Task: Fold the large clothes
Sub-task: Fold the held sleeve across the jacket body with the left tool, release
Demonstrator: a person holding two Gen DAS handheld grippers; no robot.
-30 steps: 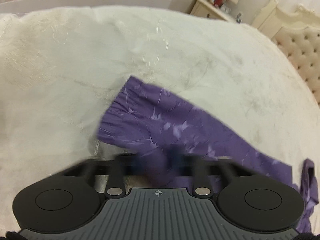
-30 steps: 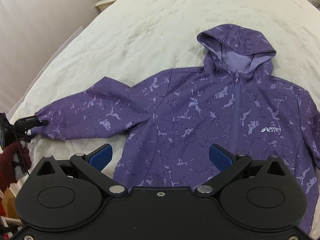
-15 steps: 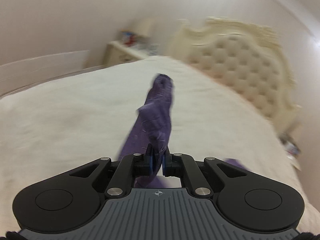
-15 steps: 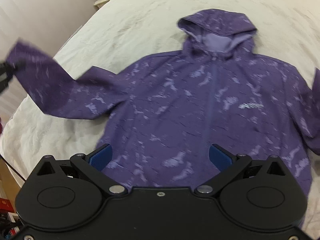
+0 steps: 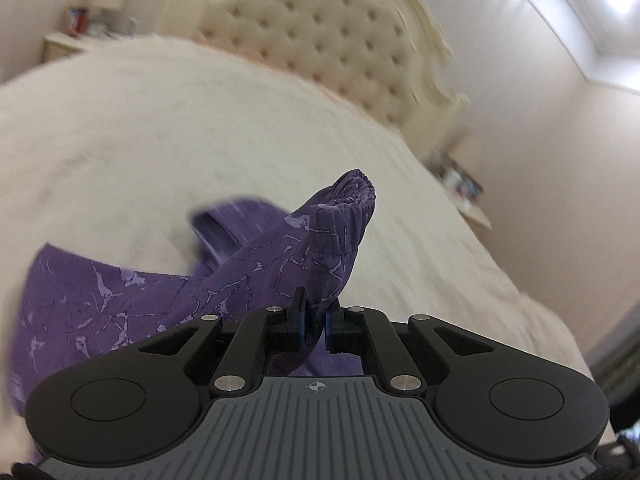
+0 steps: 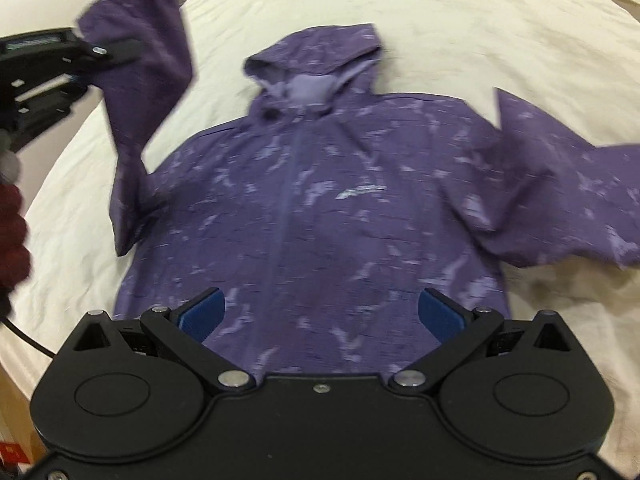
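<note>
A purple marbled hooded jacket (image 6: 320, 200) lies front up on the bed, hood (image 6: 316, 64) towards the far side. My left gripper (image 5: 314, 326) is shut on the cuff end of one sleeve (image 5: 332, 248), which it holds lifted off the bed. In the right wrist view that raised sleeve (image 6: 144, 64) hangs at the upper left from the left gripper (image 6: 120, 50). My right gripper (image 6: 320, 316) hovers open over the jacket's lower front with nothing between its fingers. The other sleeve (image 6: 560, 184) lies spread to the right.
The cream bedspread (image 6: 460, 12) surrounds the jacket. A tufted cream headboard (image 5: 320, 40) stands at the far end, with bedside tables (image 5: 76, 36) on either side. A person's dark red gloved hand (image 6: 12, 232) shows at the left edge.
The left gripper closed on the sleeve cuff, lifted it off the bed and swung it up and inward over the jacket. The right gripper drifted across the jacket's front, staying open.
</note>
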